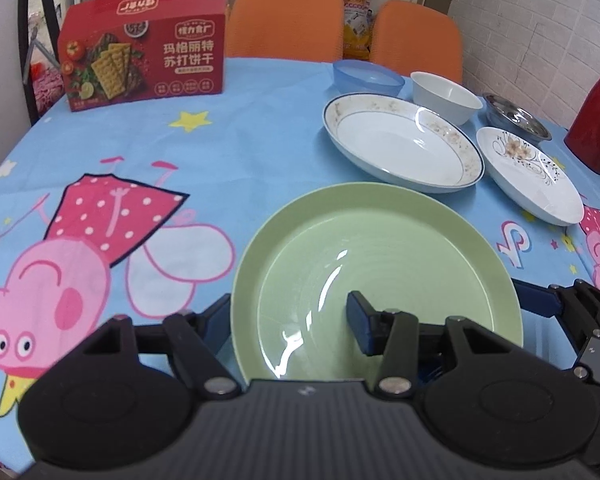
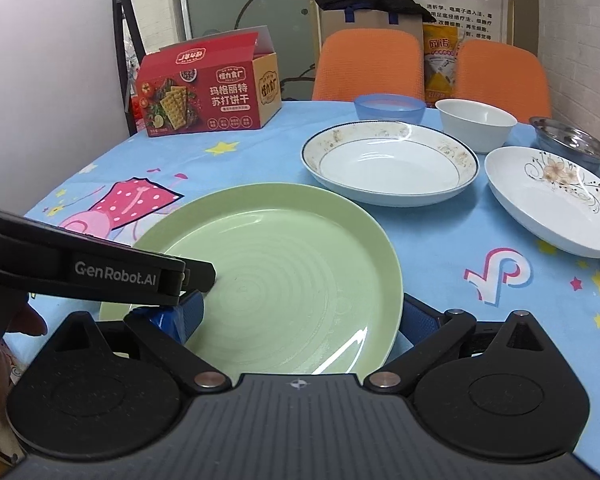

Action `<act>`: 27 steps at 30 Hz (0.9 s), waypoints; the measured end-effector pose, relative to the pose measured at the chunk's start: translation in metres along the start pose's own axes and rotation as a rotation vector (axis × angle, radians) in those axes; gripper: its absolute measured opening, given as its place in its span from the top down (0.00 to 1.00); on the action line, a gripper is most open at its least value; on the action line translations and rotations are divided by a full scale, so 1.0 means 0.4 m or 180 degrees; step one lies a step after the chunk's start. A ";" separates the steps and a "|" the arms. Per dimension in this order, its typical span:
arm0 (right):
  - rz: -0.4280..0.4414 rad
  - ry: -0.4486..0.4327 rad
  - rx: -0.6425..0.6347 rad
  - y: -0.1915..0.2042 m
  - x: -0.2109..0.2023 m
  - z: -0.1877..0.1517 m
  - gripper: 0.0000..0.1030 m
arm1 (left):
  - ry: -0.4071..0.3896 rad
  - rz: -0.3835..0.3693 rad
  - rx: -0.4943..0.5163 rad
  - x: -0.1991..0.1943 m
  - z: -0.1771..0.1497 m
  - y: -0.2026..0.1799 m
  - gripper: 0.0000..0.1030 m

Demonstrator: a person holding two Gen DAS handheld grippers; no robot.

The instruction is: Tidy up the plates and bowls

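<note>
Left gripper, angled downward, is clamping the round pale-green ceramic plate's near rim; right gripper is straddling it, jaws wide; only the right view shows the left gripper's side.

A green plate lies flat nearest the tool; beyond it sit two white plates and three bowls.

Your left gripper's outer finger sits behind the pale green round plate's rim, so you cannot see its pad. The glossy red jug is cut off by the frame edge. In the right wrist view, the flower-patterned white dish runs off the right edge.
</note>
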State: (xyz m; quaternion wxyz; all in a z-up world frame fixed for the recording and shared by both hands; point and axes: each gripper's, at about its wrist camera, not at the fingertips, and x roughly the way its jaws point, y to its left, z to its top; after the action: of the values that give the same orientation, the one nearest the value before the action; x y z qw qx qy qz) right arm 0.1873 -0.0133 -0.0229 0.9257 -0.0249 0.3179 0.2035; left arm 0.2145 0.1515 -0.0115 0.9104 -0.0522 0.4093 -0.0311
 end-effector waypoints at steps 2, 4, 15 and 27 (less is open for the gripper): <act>-0.0045 0.0050 0.0035 -0.012 0.008 0.000 0.13 | -0.0019 0.0017 0.0068 0.014 -0.003 -0.011 0.52; -0.0030 0.0095 0.0016 -0.016 0.021 -0.007 0.13 | -0.0101 0.0028 0.0076 0.019 -0.007 -0.010 0.50; 0.0181 0.0212 -0.0213 -0.018 0.041 0.020 0.16 | -0.0148 -0.0031 0.0034 0.026 0.011 0.024 0.36; 0.0091 0.0002 0.0757 -0.244 0.107 0.169 0.14 | -0.0361 -0.0049 -0.0279 0.022 0.112 0.098 0.31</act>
State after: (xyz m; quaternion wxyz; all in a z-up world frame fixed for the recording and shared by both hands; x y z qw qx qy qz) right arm 0.2954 -0.0754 -0.0030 0.9190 0.0896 0.3404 0.1776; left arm 0.2545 0.1925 0.0069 0.9287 -0.0968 0.3576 -0.0171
